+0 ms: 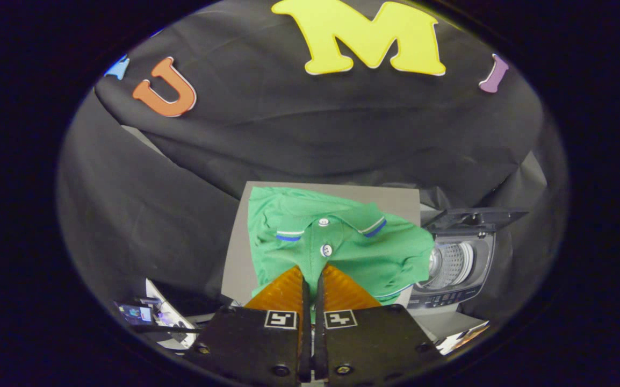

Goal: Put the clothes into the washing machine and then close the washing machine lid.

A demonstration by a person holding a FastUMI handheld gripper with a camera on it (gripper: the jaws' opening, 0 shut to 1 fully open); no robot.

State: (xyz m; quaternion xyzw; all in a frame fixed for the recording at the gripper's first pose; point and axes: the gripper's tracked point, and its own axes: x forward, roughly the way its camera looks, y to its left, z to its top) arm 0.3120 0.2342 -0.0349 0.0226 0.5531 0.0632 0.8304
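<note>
A green polo shirt [337, 242] with white buttons and a striped collar spreads just ahead of my orange fingers [286, 290]. My gripper [312, 274] is shut on the shirt's lower part, and green cloth shows in the narrow slit between the fingers. To the right of the shirt stands a small grey washing machine [458, 269]. Its lid [474, 217] is raised and the perforated drum [452, 262] is visible. The shirt's right sleeve overlaps the machine's left edge.
A grey board [237, 252] lies under and behind the shirt. Small cards and papers [154, 314] sit to the left of my fingers, and a printed sheet [463, 336] lies in front of the machine. Black cloth drapes all around.
</note>
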